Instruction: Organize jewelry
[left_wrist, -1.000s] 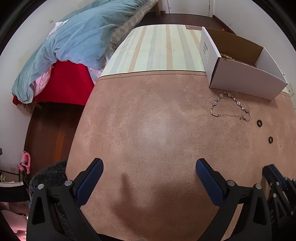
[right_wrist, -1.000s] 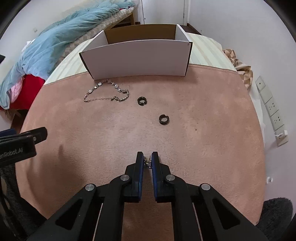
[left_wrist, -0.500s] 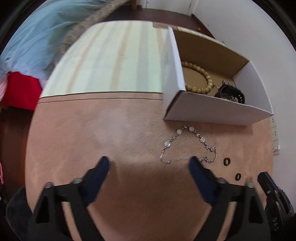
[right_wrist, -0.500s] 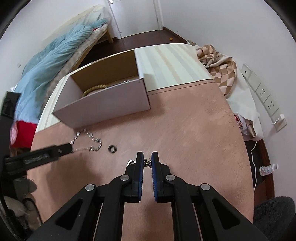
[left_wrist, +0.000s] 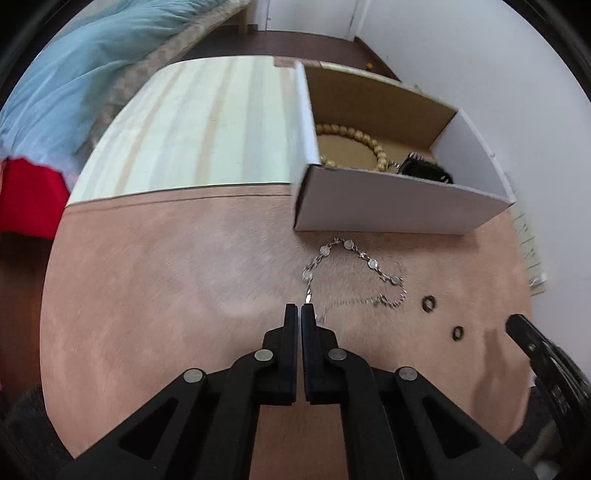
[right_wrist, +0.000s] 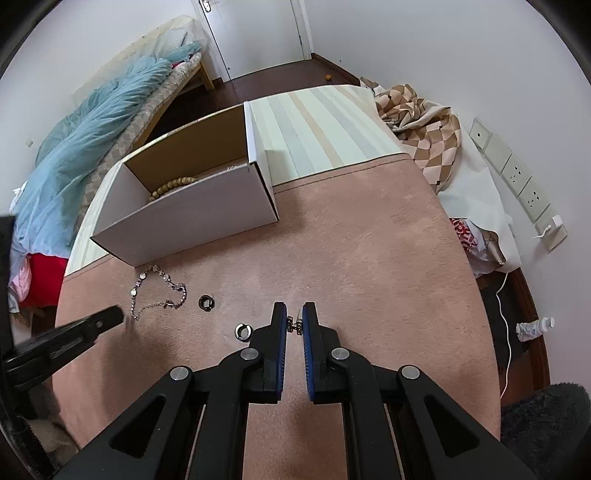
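Observation:
A silver chain bracelet (left_wrist: 354, 275) lies on the pink cloth in front of the white cardboard box (left_wrist: 391, 206); it also shows in the right wrist view (right_wrist: 159, 290). My left gripper (left_wrist: 299, 312) is shut at the chain's near end; whether it grips the chain I cannot tell. My right gripper (right_wrist: 294, 320) is shut on a small metal earring (right_wrist: 294, 324) above the cloth. Two dark rings (left_wrist: 428, 303) (left_wrist: 458, 332) lie right of the chain, and show in the right wrist view (right_wrist: 206, 302) (right_wrist: 243, 330). The box holds a wooden bead bracelet (left_wrist: 365, 142) and a black watch (left_wrist: 424, 171).
The pink cloth (right_wrist: 351, 258) covers the near part of a striped surface (left_wrist: 207, 125). A bed with a blue duvet (right_wrist: 85, 136) is at the left. A checked blanket (right_wrist: 424, 122) and wall sockets (right_wrist: 517, 177) are at the right.
My left gripper has closed from wide open and moved forward to the chain's near end. My right gripper, still holding the earring, has risen and swung right.

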